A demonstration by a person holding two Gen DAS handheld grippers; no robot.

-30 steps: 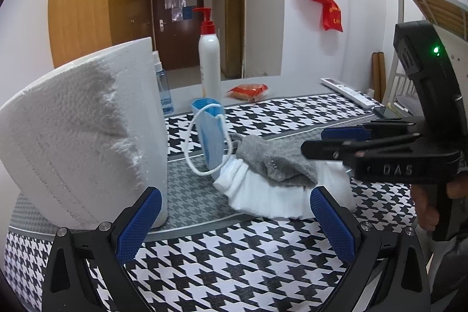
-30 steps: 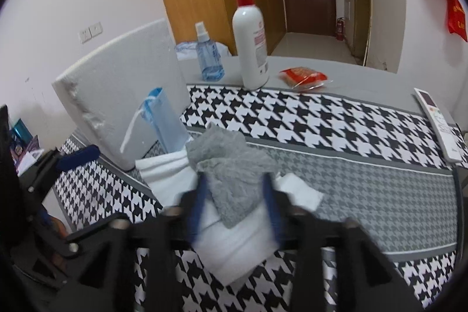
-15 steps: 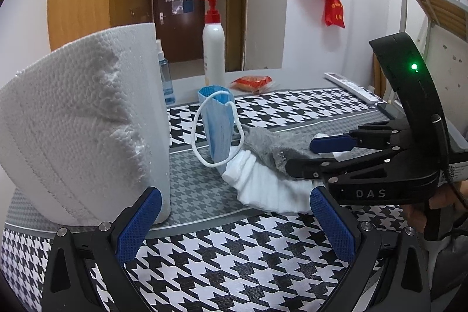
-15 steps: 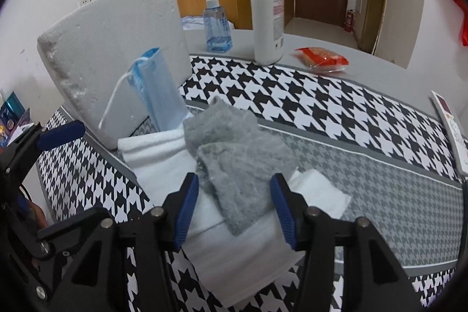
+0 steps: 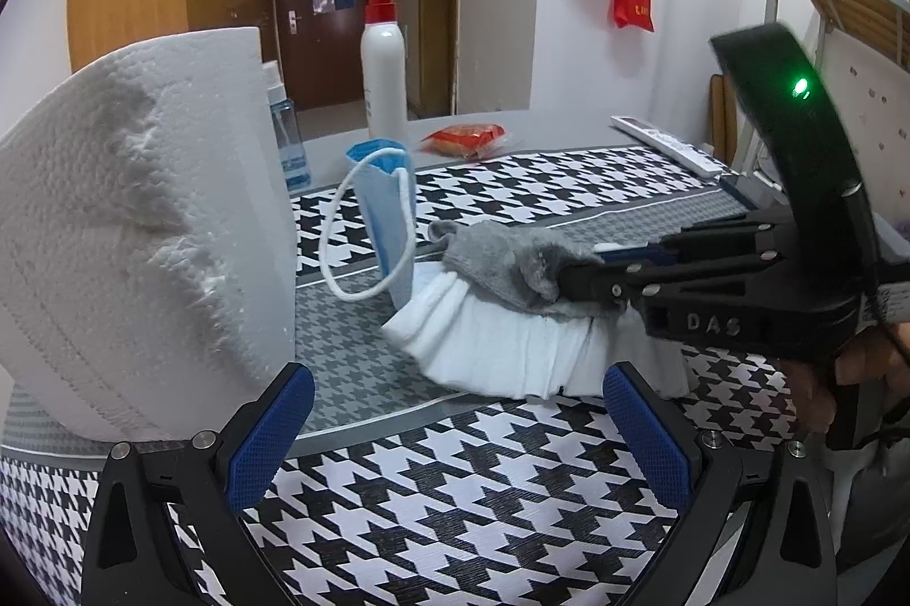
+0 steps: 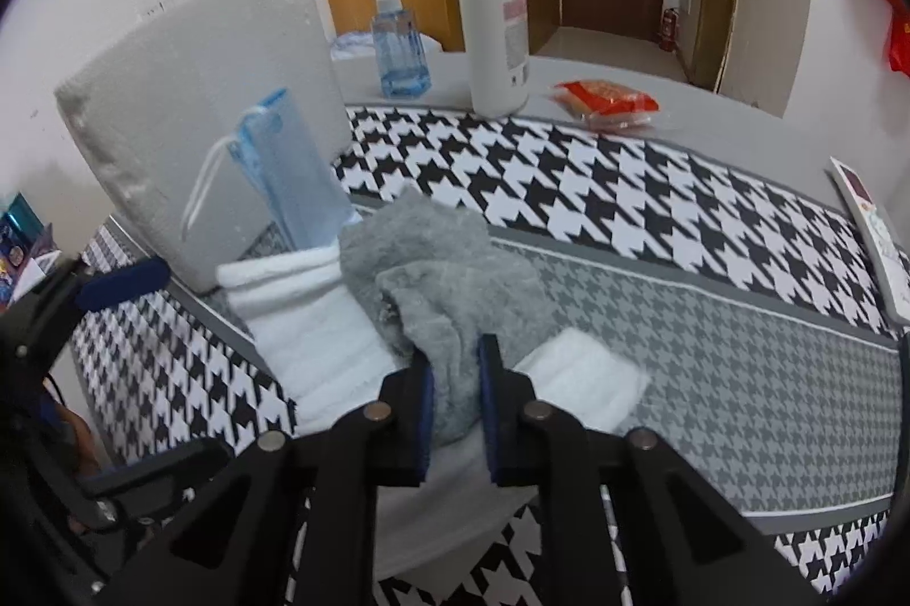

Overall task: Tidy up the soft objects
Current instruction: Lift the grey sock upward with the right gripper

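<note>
Two grippers work here, and only one has changed: the right gripper [image 6: 455, 378], whose fingers stood apart on either side of the grey cloth [image 6: 438, 276] half a second ago, is now clamped on that cloth's near edge. The cloth lies on top of the white towel [image 5: 500, 344], just beside the mask [image 5: 387, 214] that leans near the foam block [image 5: 142, 231]. The left gripper [image 5: 455, 430] hangs wide open and empty, short of the pile. With the pinch made, the cloth looks ready to be lifted off the towel.
</note>
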